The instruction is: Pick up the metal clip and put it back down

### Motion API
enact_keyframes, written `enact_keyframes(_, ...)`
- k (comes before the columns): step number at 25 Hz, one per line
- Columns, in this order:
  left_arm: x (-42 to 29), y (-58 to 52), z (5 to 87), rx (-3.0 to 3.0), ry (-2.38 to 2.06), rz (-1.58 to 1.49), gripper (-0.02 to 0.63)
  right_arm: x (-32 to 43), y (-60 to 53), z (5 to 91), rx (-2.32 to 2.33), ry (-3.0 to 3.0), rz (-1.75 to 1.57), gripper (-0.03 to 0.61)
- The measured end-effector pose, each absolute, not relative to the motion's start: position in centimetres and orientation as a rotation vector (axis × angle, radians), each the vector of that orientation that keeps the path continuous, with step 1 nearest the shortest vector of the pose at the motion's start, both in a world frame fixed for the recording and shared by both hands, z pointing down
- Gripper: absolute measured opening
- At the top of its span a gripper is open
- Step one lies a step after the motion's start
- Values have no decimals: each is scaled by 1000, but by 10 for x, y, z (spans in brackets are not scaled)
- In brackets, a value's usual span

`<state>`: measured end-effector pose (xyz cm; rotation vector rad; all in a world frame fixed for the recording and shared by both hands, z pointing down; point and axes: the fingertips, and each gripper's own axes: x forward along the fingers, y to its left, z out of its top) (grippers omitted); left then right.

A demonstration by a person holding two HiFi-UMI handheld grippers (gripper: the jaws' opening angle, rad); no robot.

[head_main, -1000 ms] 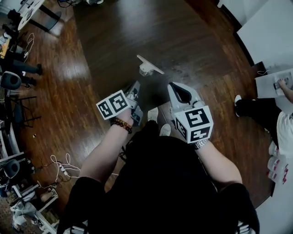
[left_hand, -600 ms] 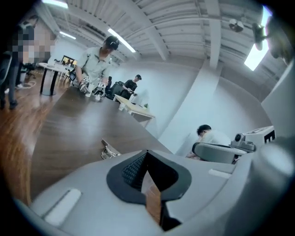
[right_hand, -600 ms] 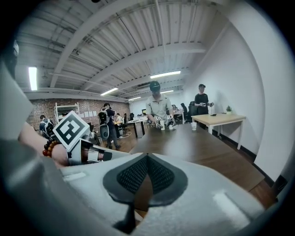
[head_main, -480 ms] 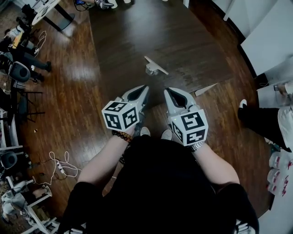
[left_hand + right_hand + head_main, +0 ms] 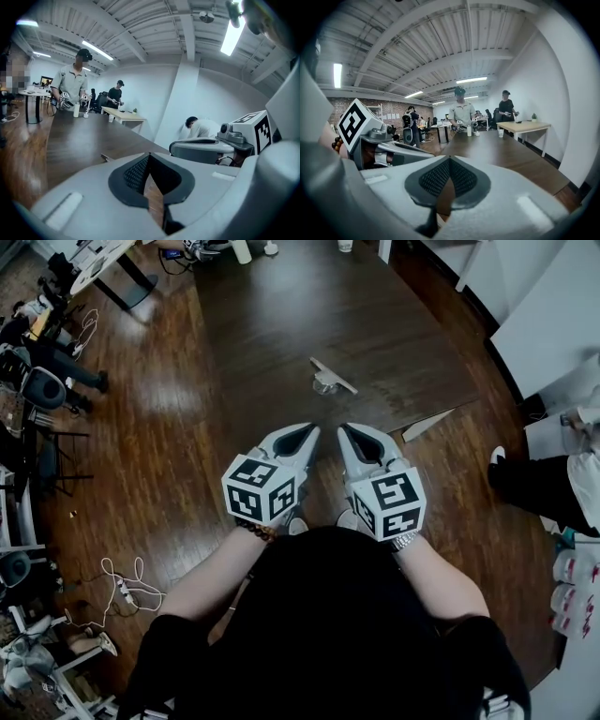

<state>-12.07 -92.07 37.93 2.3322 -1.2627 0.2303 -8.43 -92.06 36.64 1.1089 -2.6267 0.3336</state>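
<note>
Metal clip (image 5: 330, 379) on table (image 5: 281, 324), apart ahead of left tongs (image 5: 307, 432) and right tongs (image 5: 345, 431); both closed, empty

Table ahead, two grippers side by side over its near edge.
Metal clip (image 5: 330, 379) on the table (image 5: 272, 324), beyond left gripper (image 5: 312, 428) and right gripper (image 5: 343, 428), slightly right of the gap between them, well apart from both. Flat scrap (image 5: 427, 425) at table's near right edge, right of right gripper. Bottle (image 5: 242, 251) at table's far end. Chair (image 5: 42, 390) on floor left of table; cable (image 5: 127, 585) on floor nearer, at left.
</note>
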Motion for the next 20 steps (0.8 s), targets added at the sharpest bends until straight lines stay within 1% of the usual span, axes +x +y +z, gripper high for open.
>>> enact_keyframes(10, -132, -899, 371, 2407, -1187, 218, 14, -103, -897, 360, 1191, -2581, 302, -9)
enact_keyframes(20, -139, -890, 369, 2433, -1154, 218, 14, -108, -890, 353, 1249, -2558, 288, -9)
